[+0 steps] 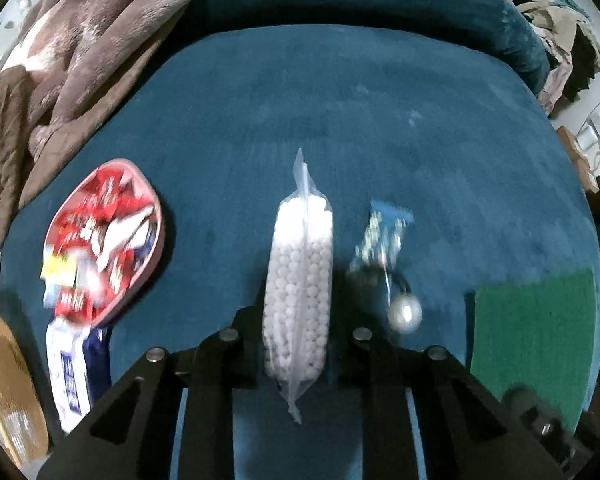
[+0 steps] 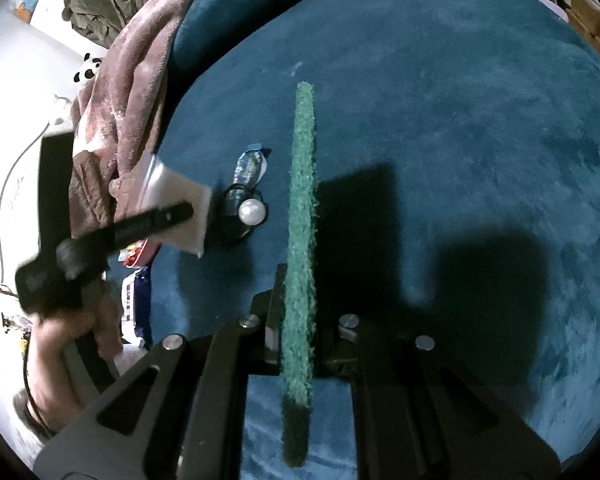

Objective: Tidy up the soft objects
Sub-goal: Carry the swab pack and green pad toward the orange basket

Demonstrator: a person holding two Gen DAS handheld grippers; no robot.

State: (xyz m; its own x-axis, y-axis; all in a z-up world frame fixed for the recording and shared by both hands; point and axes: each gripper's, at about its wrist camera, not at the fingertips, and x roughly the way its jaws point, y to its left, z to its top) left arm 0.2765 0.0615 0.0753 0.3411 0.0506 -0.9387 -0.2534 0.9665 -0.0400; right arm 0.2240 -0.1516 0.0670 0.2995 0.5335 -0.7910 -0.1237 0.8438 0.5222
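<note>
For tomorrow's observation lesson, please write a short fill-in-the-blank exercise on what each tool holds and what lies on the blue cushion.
1. The left tool is shut on a clear bag of small ____ balls.
2. The right tool grips a flat scouring pad whose colour is ____.
3. The oval dish of red wrappers has a rim coloured ____.
4. Between bag and pad lies a blue packet beside a round ____.

Missing words: white; green; pink; pearl

One clear plastic bag of white beads point(image 1: 298, 280) between the left jaws, one flat green scouring pad point(image 2: 299, 240) between the right; beside them one blue wrapper point(image 1: 384, 236), one pearly ball point(image 1: 405, 314), one pink oval tray point(image 1: 104, 240) of perhaps a dozen blurred red packets.
</note>
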